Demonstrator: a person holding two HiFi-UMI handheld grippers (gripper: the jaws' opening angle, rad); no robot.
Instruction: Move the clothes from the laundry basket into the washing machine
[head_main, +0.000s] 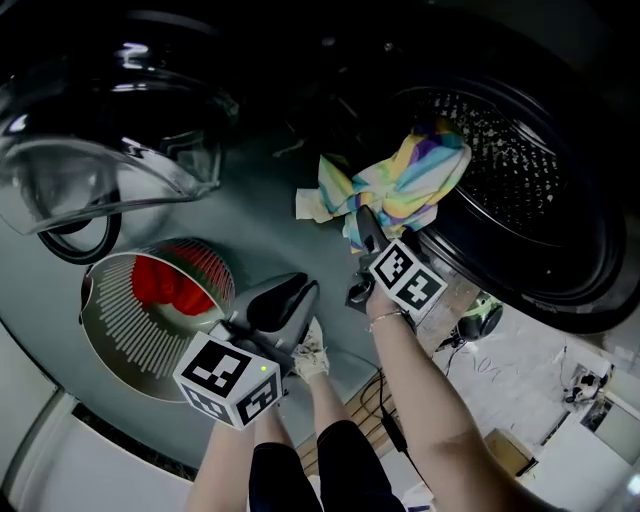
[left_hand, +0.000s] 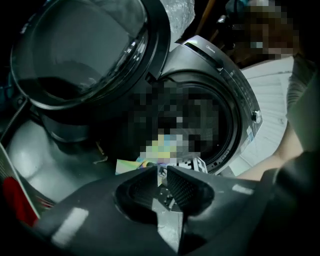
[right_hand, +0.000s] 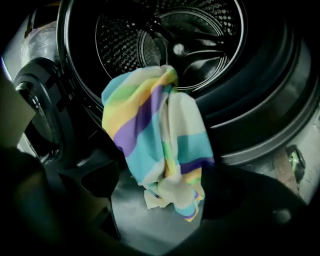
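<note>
The left gripper (head_main: 296, 295) sits low, close to the body, tipped a little down. Its fingers (left_hand: 186, 189) are closed tight together. The right arm (head_main: 430, 400) is stretched out farther. The right gripper (head_main: 363, 225) points forward and down, its fingers (right_hand: 237, 192) wide apart.

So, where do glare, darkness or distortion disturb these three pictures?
Head view: dim overall, with bright glare on the glass door, and the wide lens stretches the drum into an oval. Left gripper view: also dark, and the middle is pixelated. Right gripper view: the striped cloth is sharp and well lit, but the foreground around it is almost black.
</note>
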